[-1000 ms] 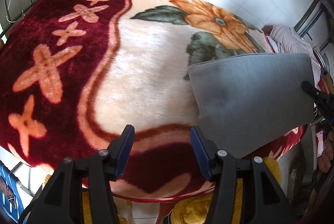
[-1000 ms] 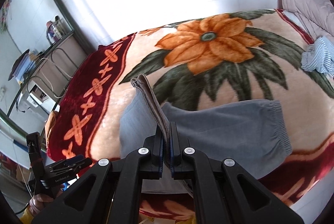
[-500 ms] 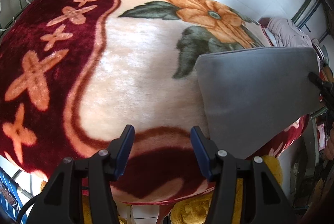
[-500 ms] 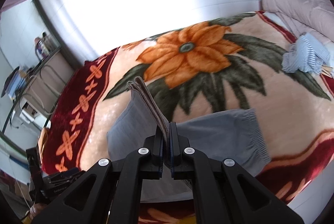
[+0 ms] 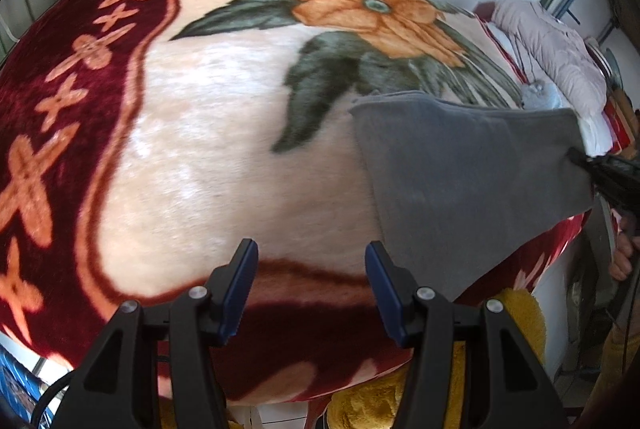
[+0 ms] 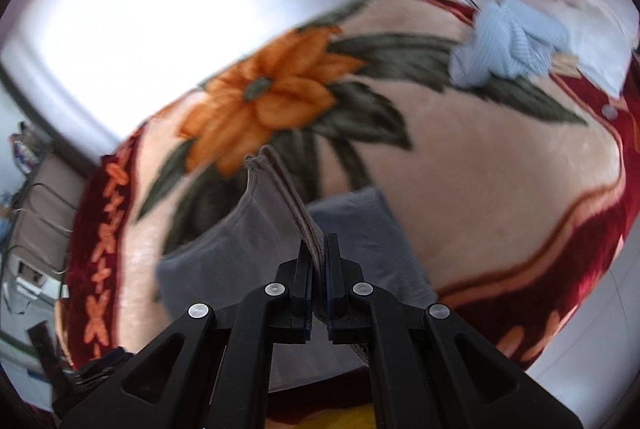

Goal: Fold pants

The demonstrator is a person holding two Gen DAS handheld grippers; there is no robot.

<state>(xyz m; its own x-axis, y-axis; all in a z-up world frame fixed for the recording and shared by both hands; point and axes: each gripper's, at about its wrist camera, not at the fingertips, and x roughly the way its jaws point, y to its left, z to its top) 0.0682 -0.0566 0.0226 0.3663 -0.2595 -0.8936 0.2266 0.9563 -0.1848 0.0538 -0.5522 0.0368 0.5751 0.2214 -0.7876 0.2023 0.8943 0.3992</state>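
Grey pants [image 6: 236, 253] are clamped at a folded edge by the right gripper [image 6: 318, 249] and lifted partly off the floral blanket [image 5: 224, 149]. Nothing is held by the left gripper [image 5: 310, 265], its blue-padded fingers [image 5: 240, 281] spread above the blanket's red border.

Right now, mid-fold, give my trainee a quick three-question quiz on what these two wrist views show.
1. True or false: the left tongs grip the grey pants.
2. What do the right tongs hold? A) the blue striped cloth B) a stacked edge of the pants C) nothing
3. Fill in: the pants lie on a ____ blanket.

Key: 1 false, they hang open over the blanket; 2 B; 3 floral.
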